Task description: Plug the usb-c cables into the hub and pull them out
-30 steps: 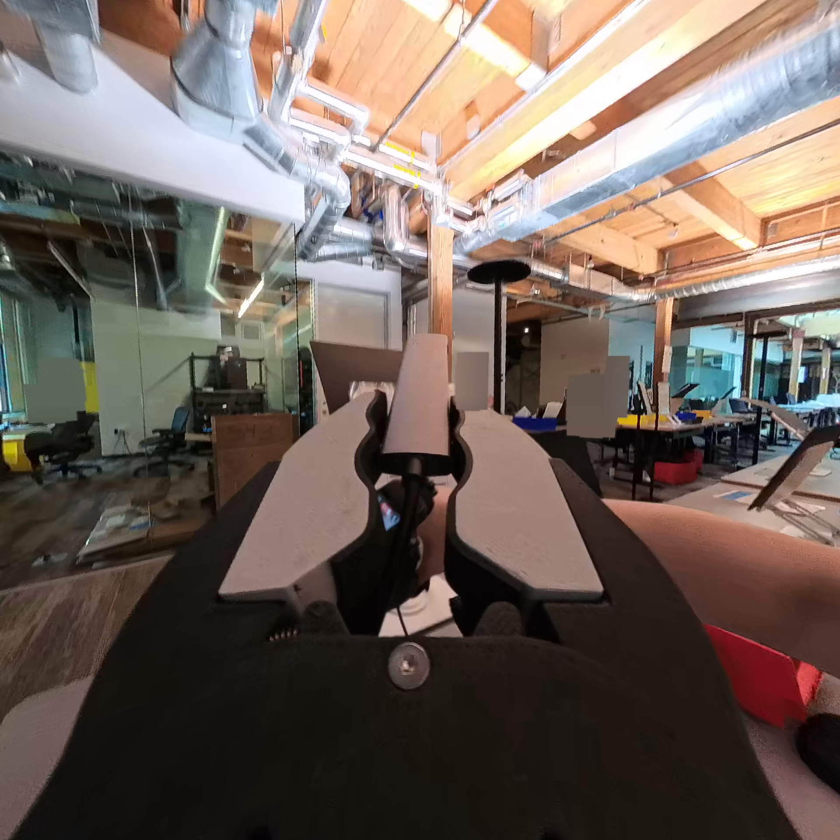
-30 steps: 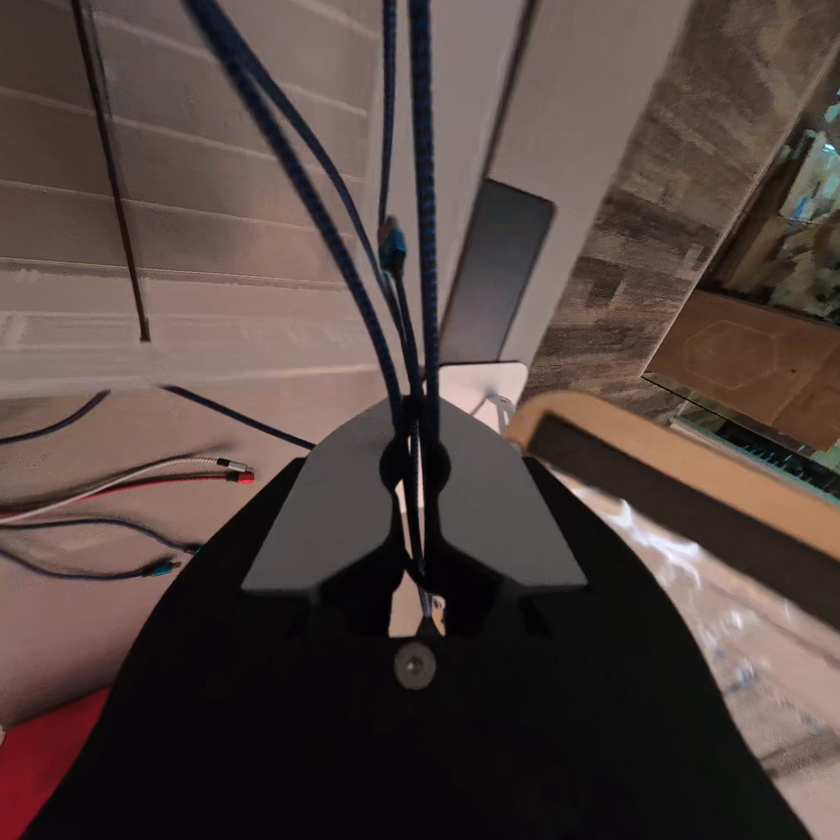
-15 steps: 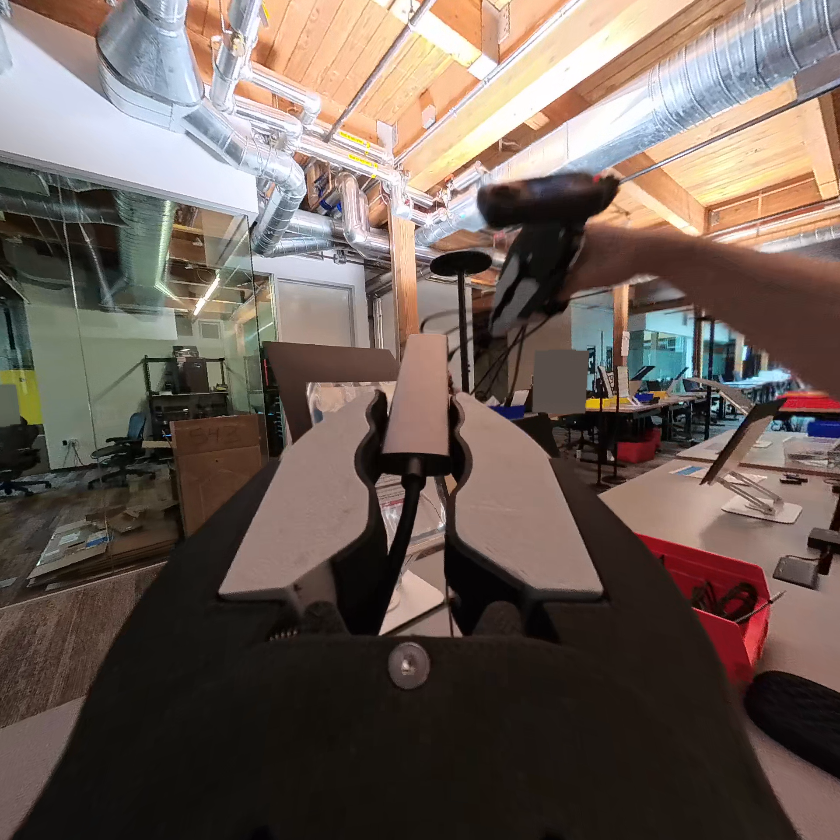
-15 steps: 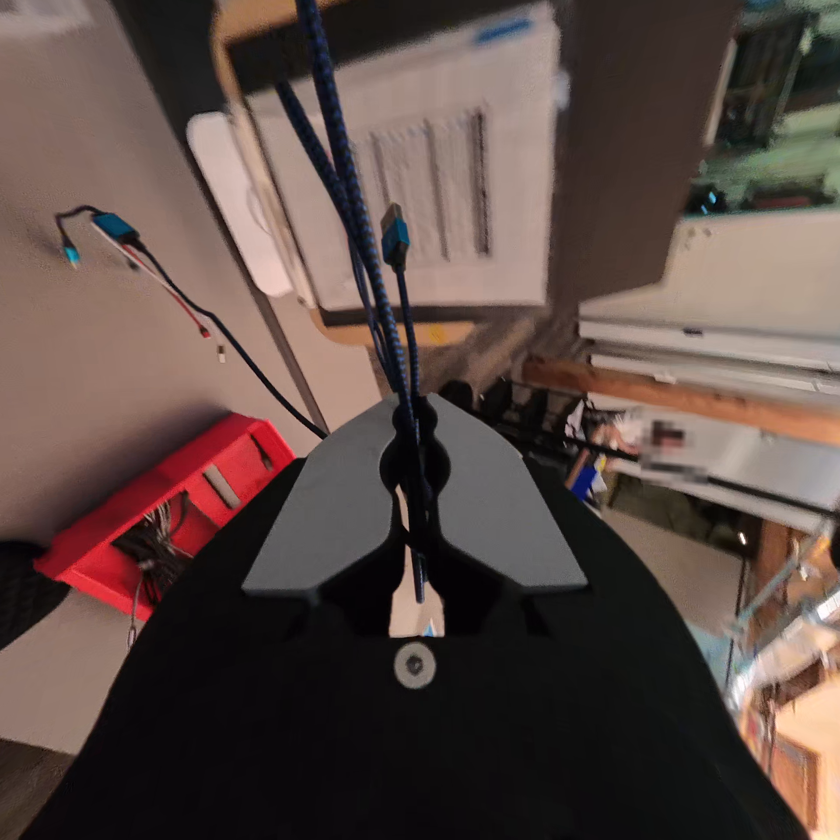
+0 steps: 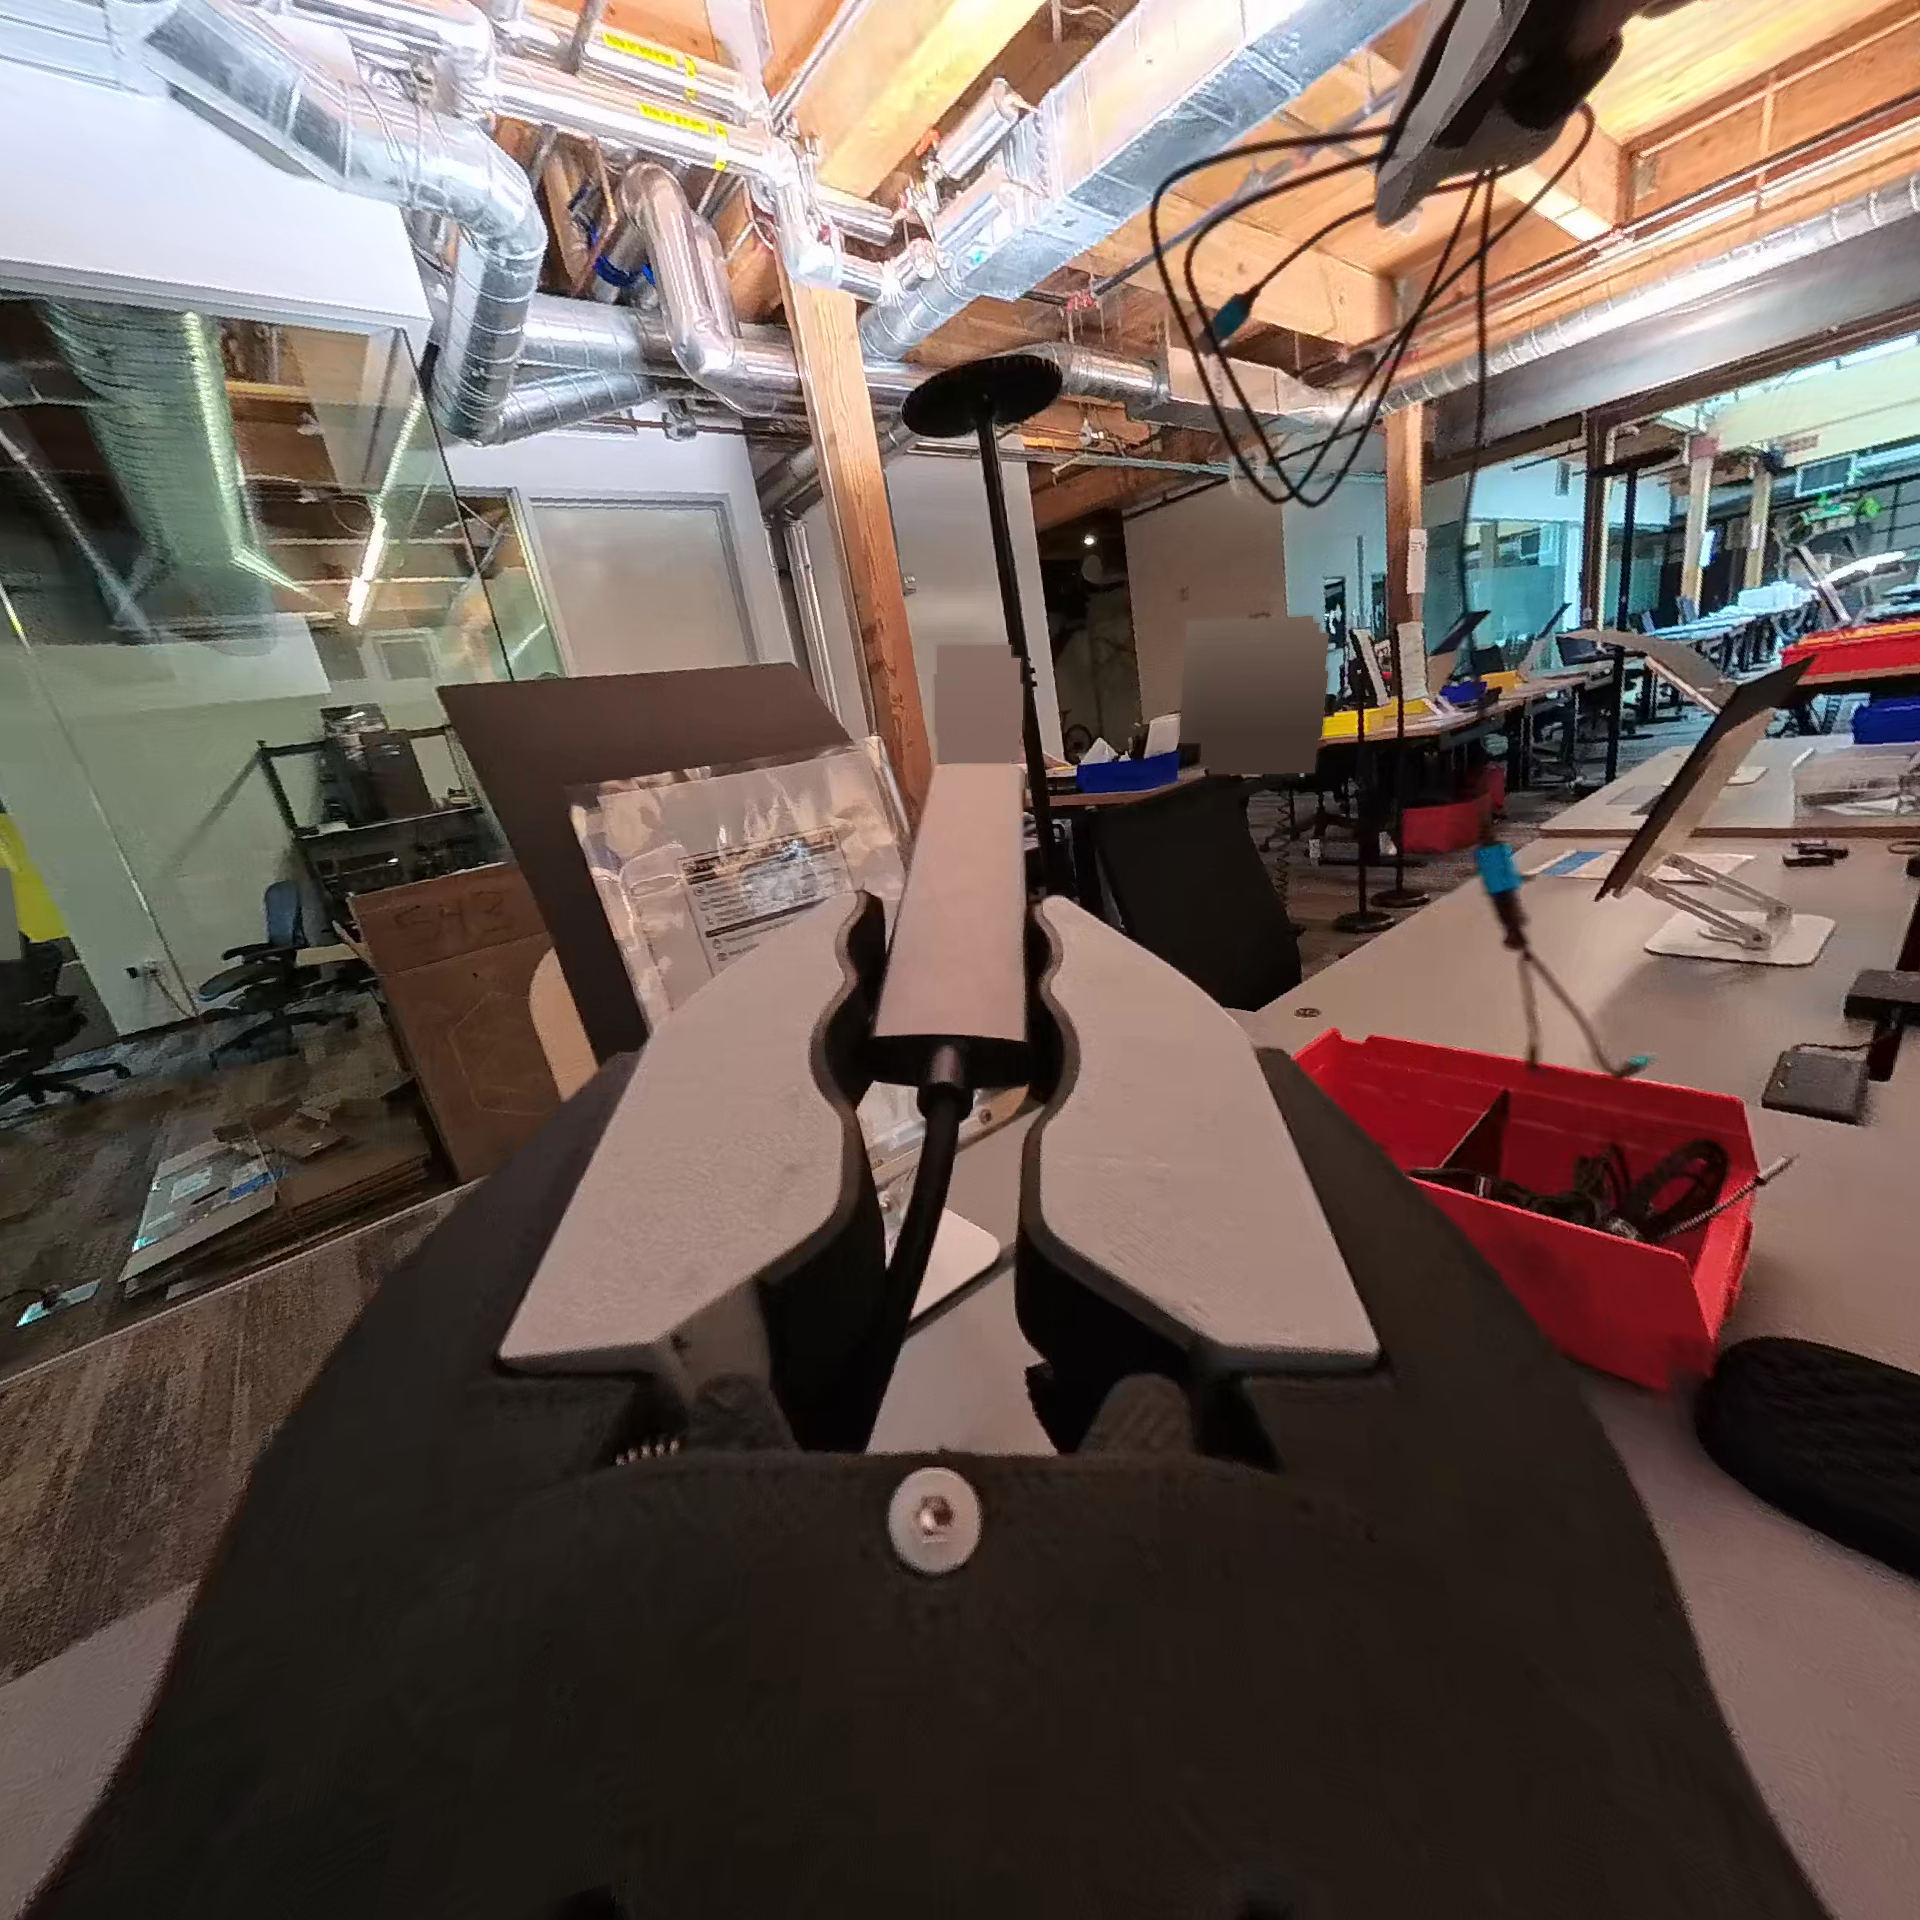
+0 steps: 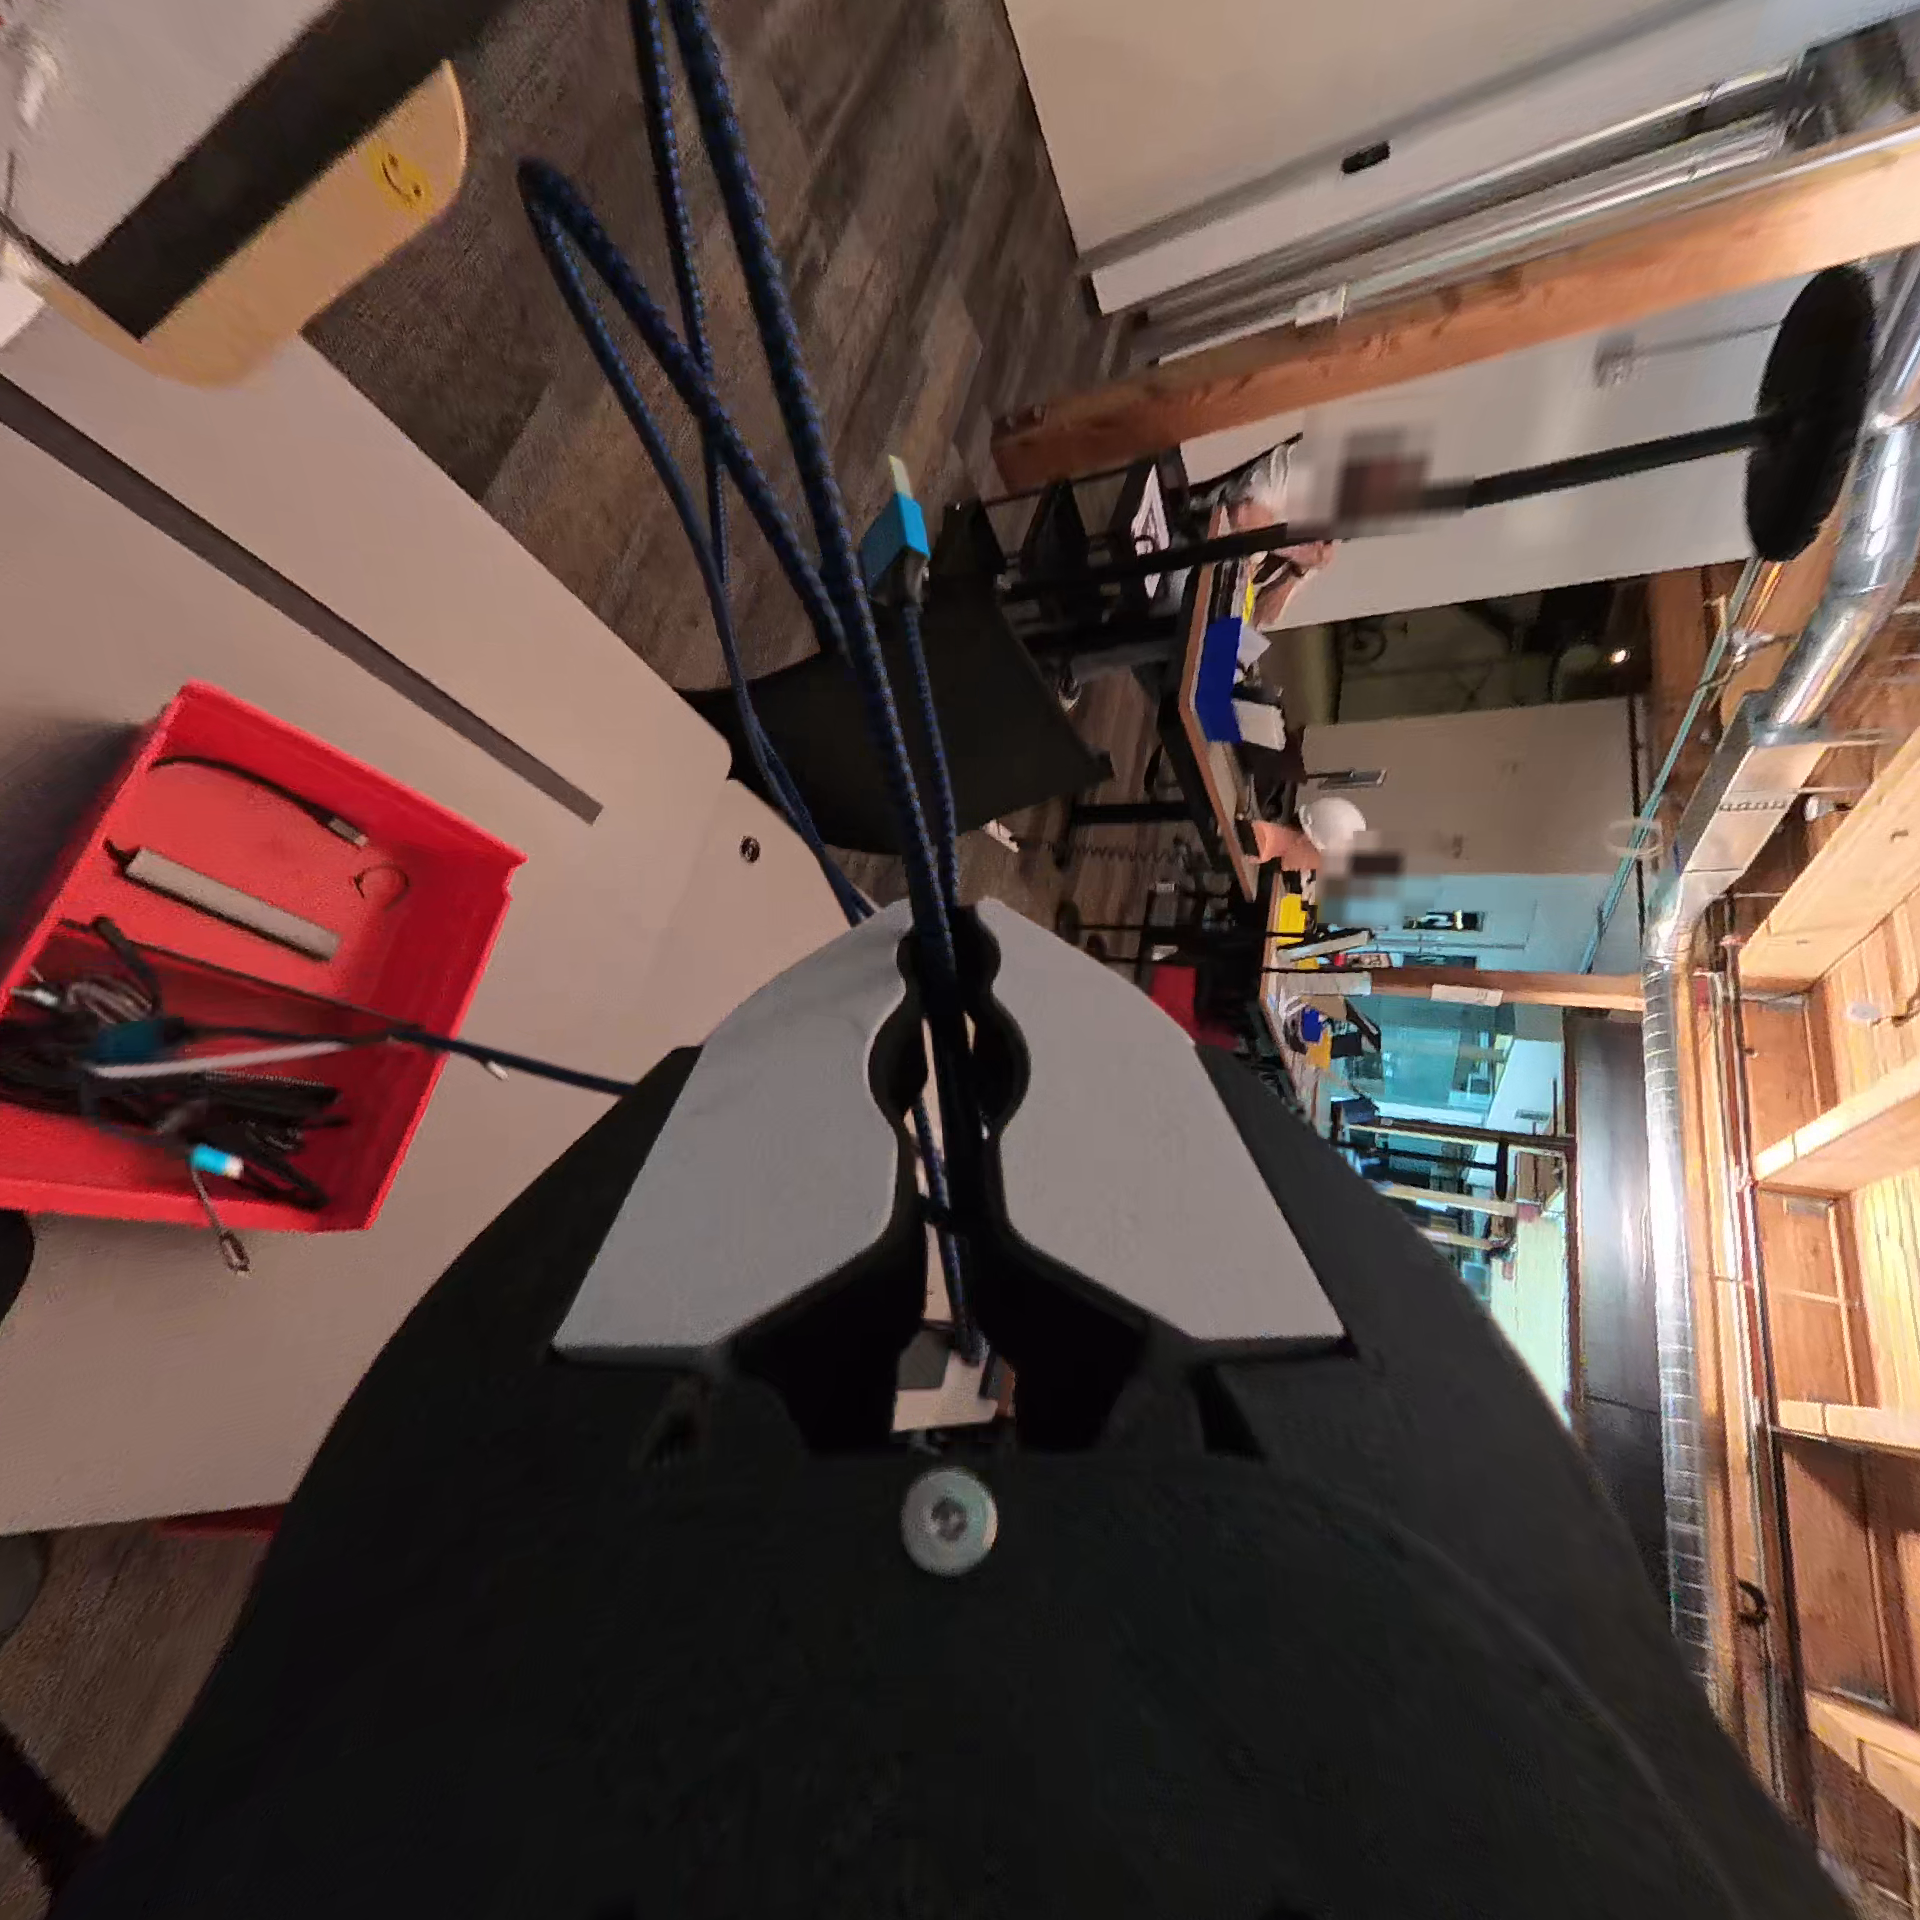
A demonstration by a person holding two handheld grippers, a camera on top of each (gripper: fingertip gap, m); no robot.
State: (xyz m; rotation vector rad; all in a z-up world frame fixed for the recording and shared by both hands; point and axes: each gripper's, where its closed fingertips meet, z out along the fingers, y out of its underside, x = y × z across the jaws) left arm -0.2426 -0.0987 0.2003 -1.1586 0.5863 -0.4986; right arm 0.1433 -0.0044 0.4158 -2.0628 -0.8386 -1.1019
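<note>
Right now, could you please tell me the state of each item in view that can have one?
left gripper: shut on the hub.
hub: clamped between the fingers, raised off the table, no cable plugged into the visible part.
right gripper: shut on the braided cables.
braided cables: pinched together, hanging loose, blue plug free.
red bin: open, holding a tangle of cables and a second hub.

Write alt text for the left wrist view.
The left gripper is shut on a slim dark hub, held above a grey table in an open office. To the right a red bin holds cables, and blue cables dangle from the right gripper overhead.
</note>
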